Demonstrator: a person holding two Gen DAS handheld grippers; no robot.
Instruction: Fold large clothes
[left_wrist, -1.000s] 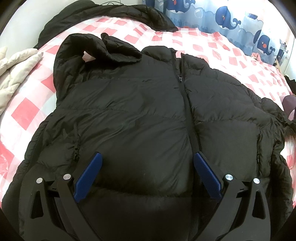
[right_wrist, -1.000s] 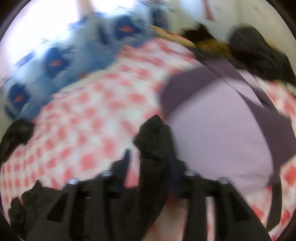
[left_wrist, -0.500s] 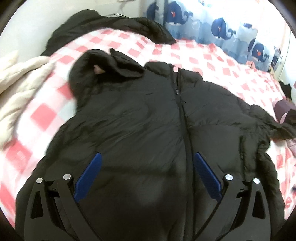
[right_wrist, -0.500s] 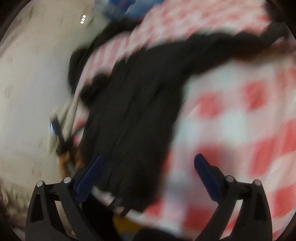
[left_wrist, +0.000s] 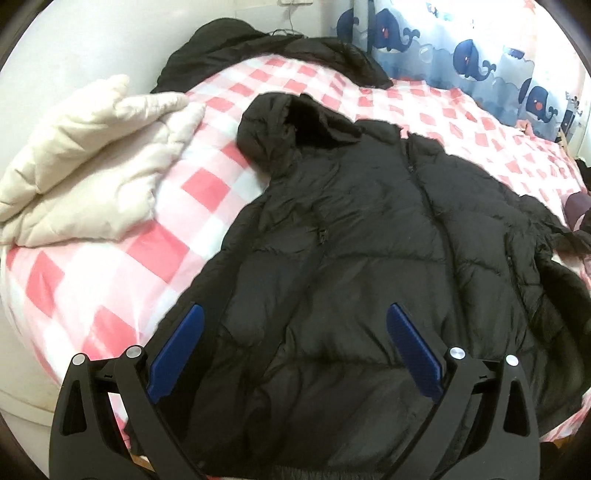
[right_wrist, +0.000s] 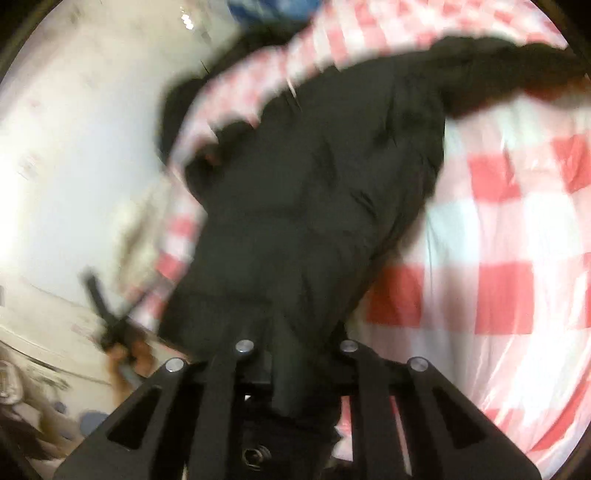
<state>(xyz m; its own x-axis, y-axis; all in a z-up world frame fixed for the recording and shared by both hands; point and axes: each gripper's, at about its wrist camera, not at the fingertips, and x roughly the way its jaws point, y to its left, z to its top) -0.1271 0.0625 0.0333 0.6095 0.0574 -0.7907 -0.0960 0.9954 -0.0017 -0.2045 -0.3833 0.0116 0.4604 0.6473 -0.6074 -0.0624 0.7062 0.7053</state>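
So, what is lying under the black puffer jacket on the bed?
Under the black puffer jacket lies the pink and white checked bedsheet, which shows all around it. Whether anything else lies beneath cannot be seen, because the jacket covers that part.

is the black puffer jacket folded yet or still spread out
Spread out: the black puffer jacket lies flat, front up, on the checked bedsheet, hood and both sides unfolded.

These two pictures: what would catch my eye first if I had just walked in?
A big black puffer jacket lies spread, zipped front up, across a bed with a pink-and-white checked sheet. A cream quilted garment is heaped to its left, and whale-print fabric runs behind. The left gripper hovers open over the hem, while the right gripper is closing its jaws on the jacket's edge.
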